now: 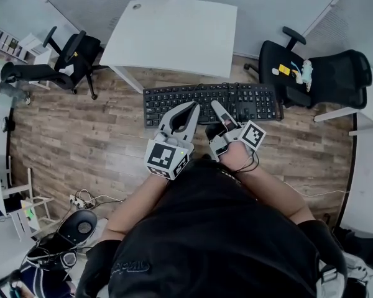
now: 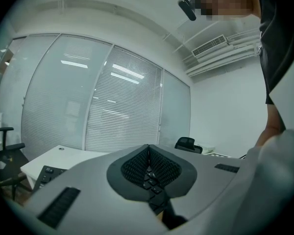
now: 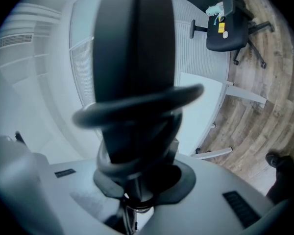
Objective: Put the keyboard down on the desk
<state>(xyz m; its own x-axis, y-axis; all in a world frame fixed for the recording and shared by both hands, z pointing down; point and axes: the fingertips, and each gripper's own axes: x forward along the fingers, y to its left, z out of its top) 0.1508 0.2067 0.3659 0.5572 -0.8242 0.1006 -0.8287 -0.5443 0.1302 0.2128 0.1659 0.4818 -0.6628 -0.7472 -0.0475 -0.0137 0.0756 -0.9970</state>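
A black keyboard (image 1: 193,98) hangs in the air over the wood floor, just in front of the white desk (image 1: 174,36). My left gripper (image 1: 188,112) is shut on its near edge, left of the middle. Beside it, my right gripper (image 1: 222,118) is shut on the same edge. In the left gripper view the ribbed pads (image 2: 137,165) meet over the keys (image 2: 152,182), and the desk (image 2: 54,155) lies beyond. In the right gripper view the keyboard (image 3: 134,58) fills the middle as a dark mass held in the jaws, and the picture is rolled sideways.
A black office chair (image 1: 68,61) stands left of the desk. Another (image 1: 323,73) at the right has small items on its seat. Cables and a power strip (image 1: 84,198) lie on the floor at lower left. Partitions with blinds (image 2: 122,106) stand behind the desk.
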